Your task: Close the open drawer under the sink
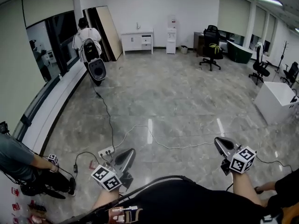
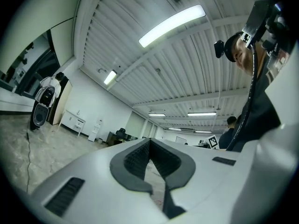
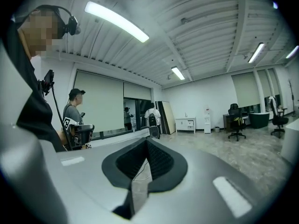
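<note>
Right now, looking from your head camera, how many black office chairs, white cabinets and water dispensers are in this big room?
Black office chairs: 3
White cabinet: 1
Water dispenser: 1
Total: 5

Cabinet [image 1: 137, 40] against the far wall [image 1: 191, 8], water dispenser [image 1: 171, 41] just right of it — office chair [image 1: 211, 48] farther right

Left tongs [image 1: 131, 152], right tongs [image 1: 218, 141]: grey shells, black ribbed pads [image 2: 134, 158], checkered marker cubes [image 1: 106, 178]; black shirt [image 1: 187, 202].
</note>
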A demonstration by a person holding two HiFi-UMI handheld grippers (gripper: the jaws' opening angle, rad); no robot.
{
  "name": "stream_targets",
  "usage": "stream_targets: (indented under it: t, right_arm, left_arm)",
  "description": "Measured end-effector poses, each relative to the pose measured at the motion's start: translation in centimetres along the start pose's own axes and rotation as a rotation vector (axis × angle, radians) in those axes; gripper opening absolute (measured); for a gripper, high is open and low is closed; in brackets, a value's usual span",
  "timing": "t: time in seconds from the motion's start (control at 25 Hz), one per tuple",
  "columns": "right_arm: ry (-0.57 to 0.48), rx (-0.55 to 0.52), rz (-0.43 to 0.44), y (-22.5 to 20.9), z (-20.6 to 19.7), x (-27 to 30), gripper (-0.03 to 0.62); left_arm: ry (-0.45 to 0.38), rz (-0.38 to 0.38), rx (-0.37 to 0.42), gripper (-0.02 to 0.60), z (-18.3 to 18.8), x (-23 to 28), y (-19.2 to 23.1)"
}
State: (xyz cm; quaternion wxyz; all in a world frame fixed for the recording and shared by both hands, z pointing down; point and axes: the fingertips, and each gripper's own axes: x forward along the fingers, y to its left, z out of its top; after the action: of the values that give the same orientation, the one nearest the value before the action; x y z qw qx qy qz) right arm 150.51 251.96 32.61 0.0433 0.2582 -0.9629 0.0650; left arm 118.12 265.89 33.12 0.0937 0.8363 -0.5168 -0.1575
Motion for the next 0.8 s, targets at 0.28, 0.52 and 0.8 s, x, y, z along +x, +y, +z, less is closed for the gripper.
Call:
stream_targets:
  t: [0.28,0.52,0.8]
  right_arm:
    - [-0.024,-0.023,0.041,3.5,2.5,13.9,-0.002]
    - [0.010,0.011,0.055,1.9,1.5,21.3,-0.002]
    - [0.019,0.034,0.109,-3.1,1.0,28.3,-0.002]
  left_arm:
    - [0.016,0.021,0.039,-0.002,5.1,-1.2,12.6]
    - [0.019,0.058,0.012,-0.002,5.7,-0.8,18.9]
    - [0.034,0.119,0.005,-0.002,4.7,2.4,24.1]
